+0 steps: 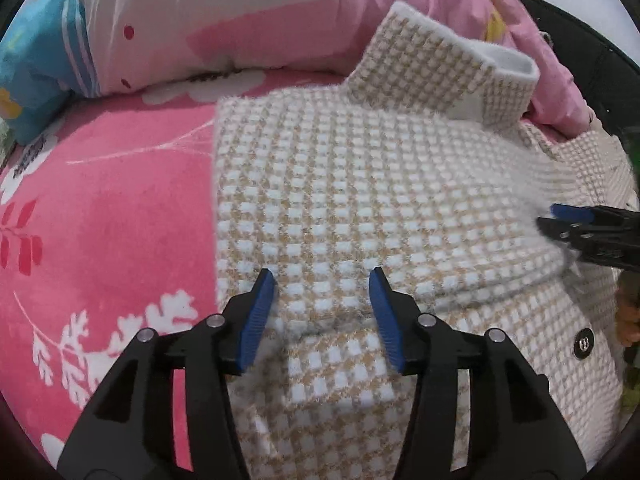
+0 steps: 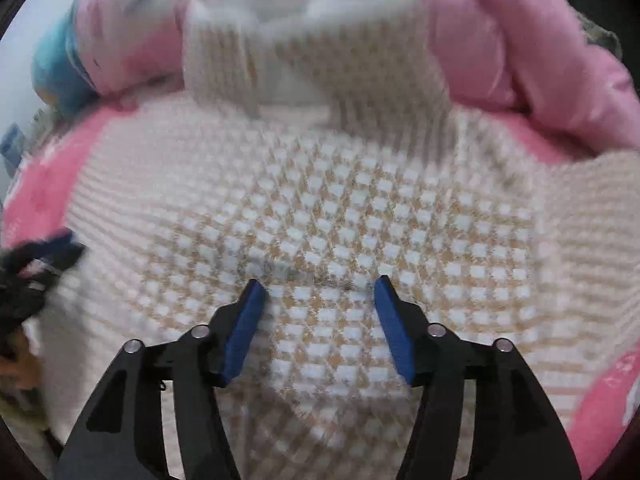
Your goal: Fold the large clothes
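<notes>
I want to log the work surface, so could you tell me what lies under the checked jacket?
The checked jacket lies on a pink floral bedsheet, which shows bare to its left. Pink bedding is piled behind the collar. What the sheet looks like directly beneath the jacket is covered.

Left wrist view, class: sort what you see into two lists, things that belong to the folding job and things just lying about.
Part of the job:
- checked coat, partly folded
- left gripper, jaws open above the coat
- right gripper, at the coat's right edge

Just lying about:
- pink flowered sheet under the coat
- pink quilt behind
- blue cloth at the far left
</notes>
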{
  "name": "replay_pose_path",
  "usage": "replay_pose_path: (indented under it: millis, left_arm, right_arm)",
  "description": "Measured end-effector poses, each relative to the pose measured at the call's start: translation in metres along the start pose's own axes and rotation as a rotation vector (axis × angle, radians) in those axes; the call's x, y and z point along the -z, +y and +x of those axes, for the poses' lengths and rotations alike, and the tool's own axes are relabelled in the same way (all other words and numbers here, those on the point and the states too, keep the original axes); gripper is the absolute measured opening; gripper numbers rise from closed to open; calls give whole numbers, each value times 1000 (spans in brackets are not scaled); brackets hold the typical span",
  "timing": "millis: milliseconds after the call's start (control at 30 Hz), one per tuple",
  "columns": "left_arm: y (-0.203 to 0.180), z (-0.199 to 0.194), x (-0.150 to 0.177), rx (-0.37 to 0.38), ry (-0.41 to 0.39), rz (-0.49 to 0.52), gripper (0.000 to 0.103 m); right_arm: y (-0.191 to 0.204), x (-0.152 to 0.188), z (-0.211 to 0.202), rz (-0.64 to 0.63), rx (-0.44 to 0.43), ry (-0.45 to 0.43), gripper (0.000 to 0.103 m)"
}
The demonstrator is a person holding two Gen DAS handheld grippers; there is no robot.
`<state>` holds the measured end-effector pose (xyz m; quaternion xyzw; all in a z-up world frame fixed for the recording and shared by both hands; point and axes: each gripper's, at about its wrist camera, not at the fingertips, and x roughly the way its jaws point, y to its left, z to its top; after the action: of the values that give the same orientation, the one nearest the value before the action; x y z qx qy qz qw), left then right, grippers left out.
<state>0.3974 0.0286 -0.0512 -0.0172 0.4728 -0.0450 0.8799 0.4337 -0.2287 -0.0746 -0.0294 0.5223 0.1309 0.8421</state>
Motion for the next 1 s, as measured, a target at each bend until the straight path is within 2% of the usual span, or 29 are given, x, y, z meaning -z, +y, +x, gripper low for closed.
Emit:
replay_pose_path:
  millis: [67,100,200,267,333,400,467,533,667,767,867,1000]
  left_arm:
    - [1,-9,-3,10,5,-12,53]
    - [3,-17,-6,16,-4,-26,61]
    - [1,-37,-15,14,-60,-27,68]
    - [-9,-46,-23,29,-84,-12,76]
    - [-23,-46,-29,38,-84,7,80]
    - [-40,-39,-36,53,-63,30,84]
    - [-60,-24,-39,55,-28,51,84]
    - [-76,-9,-43,41,-16,71,84]
    - [-91,16,-44,5,-7,86,85]
    - [-94,37,-41,-16,36,72,87]
    - [-90,40,-36,-13,8,39,89]
    - [-86,40,-34,-13,10,33,91]
  right_arm:
    - [1,0,-19,14,20,5,58]
    - [1,4,-34,14,17,-9,58]
    - [0,15,-66,1,37,-72,60]
    - [-11,23,-65,21,85,-62,64]
    - [-24,32,-44,61,111,12,66]
    - [-38,39,-41,100,45,9,66]
    - [-50,41,-65,156,-17,-6,66]
    - [-68,46,-96,207,-101,-70,66]
    - [-147,61,-157,339,-30,-198,66]
    - [-234,73,-180,522,8,-252,66]
    - [-318,81,-191,713,28,-307,65]
    - [-382,75,-179,848,85,-341,59]
